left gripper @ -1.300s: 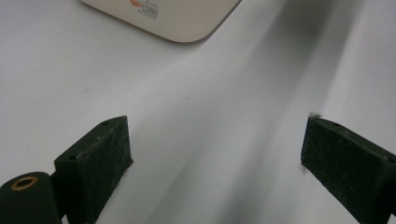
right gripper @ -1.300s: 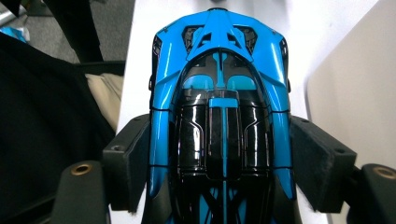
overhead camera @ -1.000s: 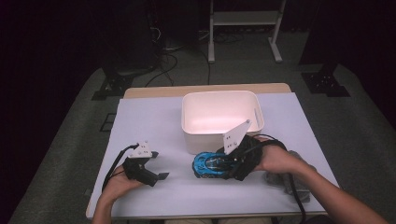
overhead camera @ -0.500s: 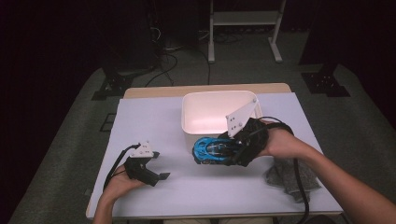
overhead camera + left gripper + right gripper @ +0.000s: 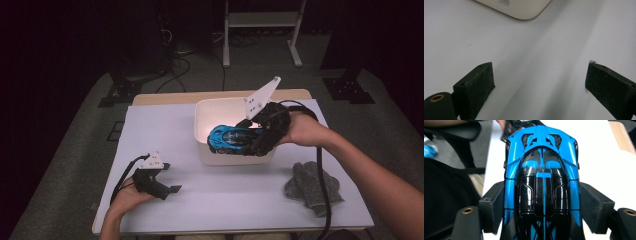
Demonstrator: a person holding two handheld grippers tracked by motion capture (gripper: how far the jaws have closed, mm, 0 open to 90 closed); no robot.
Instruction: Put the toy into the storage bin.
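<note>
Nearest the person, at the front left of the white table (image 5: 240, 200), the left gripper (image 5: 172, 189) lies low over the tabletop in the left hand (image 5: 125, 197), its cable looping back toward the wrist. In the left gripper view its two black pads (image 5: 477, 86) stand wide apart with nothing between them, just bare white surface, and a rounded corner of the white bin (image 5: 524, 11) shows at the top of that view.

At the front right of the table a grey knitted cloth (image 5: 312, 187) lies crumpled, apart from both grippers, with the right gripper's black cable running across it.

Farther in, the right hand (image 5: 302, 131) holds the right gripper (image 5: 250, 142) above the near edge of the white bin (image 5: 235, 157), its grey three-cornered plate tilted upward. The jaws clamp a blue and black toy sports car (image 5: 232, 139) by its flanks. The right gripper view shows the car (image 5: 541, 177) from above, its roof and engine cover toward the camera, with a felt pad (image 5: 497, 206) pressed on each side of the body. The car is off the table, level, lengthwise across the bin's front wall and partly over its lit interior.

Beyond the bin, the wooden back edge of the table gives way to dark carpeted floor with cables and a white metal stand (image 5: 260, 20).
</note>
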